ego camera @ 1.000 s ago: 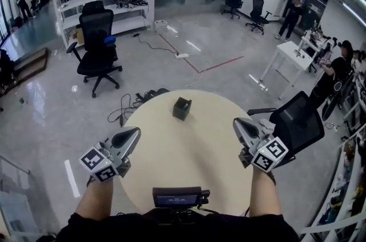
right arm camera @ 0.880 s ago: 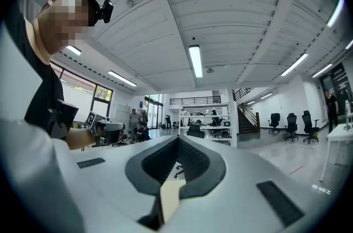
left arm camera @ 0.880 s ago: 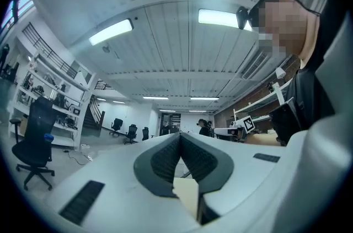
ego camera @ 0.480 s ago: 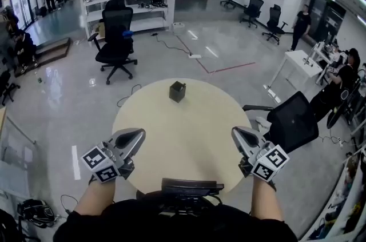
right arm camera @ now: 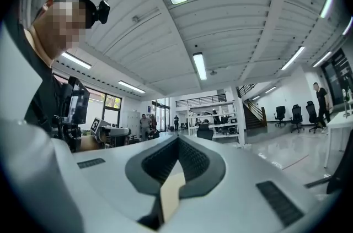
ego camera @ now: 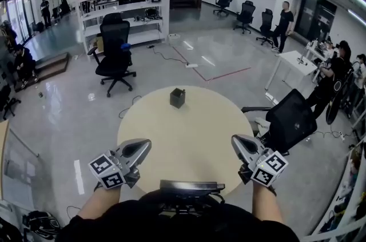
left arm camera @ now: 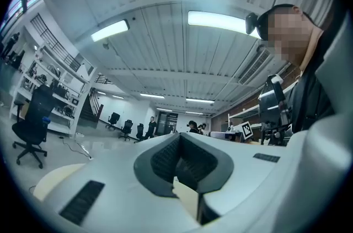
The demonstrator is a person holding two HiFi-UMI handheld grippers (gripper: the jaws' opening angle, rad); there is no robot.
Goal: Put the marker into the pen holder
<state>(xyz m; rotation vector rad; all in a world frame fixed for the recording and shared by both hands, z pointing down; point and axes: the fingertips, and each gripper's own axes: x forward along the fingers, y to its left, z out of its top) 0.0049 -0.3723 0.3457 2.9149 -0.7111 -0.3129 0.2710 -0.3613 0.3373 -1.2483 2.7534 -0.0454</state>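
The view has lifted a touch, but both claws hover at the table's (ego camera: pixel 189 146) near edge as before. Left claw (ego camera: pixel 142 146) and right claw (ego camera: pixel 238 142) are closed, empty. Pen holder (ego camera: pixel 178 97) stands by the far edge. No marker in sight, so nothing's started.

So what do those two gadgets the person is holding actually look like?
The left gripper and the right gripper are smooth, light grey, wedge-shaped shells. Their fingers are lined with dark ribbed pads. Each carries a cube with black-and-white square markers. No cables show. The forearms are unsleeved, and the person wears a dark top.
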